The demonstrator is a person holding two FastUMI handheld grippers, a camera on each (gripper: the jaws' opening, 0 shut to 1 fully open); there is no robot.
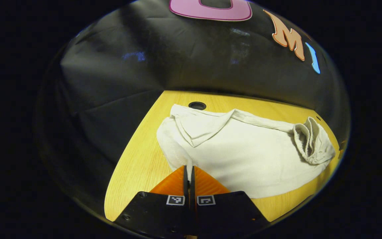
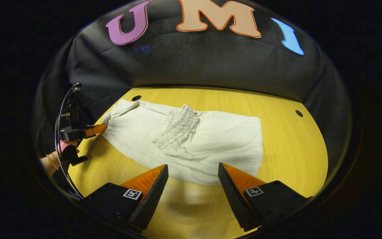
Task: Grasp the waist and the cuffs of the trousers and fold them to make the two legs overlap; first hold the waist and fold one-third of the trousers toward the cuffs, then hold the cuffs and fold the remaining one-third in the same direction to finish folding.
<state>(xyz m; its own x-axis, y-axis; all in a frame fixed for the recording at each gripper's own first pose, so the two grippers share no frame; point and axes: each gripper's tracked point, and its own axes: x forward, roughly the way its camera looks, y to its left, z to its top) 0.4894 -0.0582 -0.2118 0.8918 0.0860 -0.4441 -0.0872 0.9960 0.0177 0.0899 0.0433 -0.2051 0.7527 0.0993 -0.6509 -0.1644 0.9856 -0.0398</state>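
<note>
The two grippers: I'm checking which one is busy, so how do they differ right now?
The left gripper has its jaws closed, pinching the near edge of the trousers; the right gripper has its jaws wide apart and grips nothing. The left touches the cloth at the cuff end, while the right hovers over the table in front of the trousers. Both point toward the trousers.

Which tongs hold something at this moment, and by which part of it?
The left tongs are shut on the near edge of the white trousers, at their cuff end, away from the gathered waist. The right tongs are open, holding nothing.
</note>
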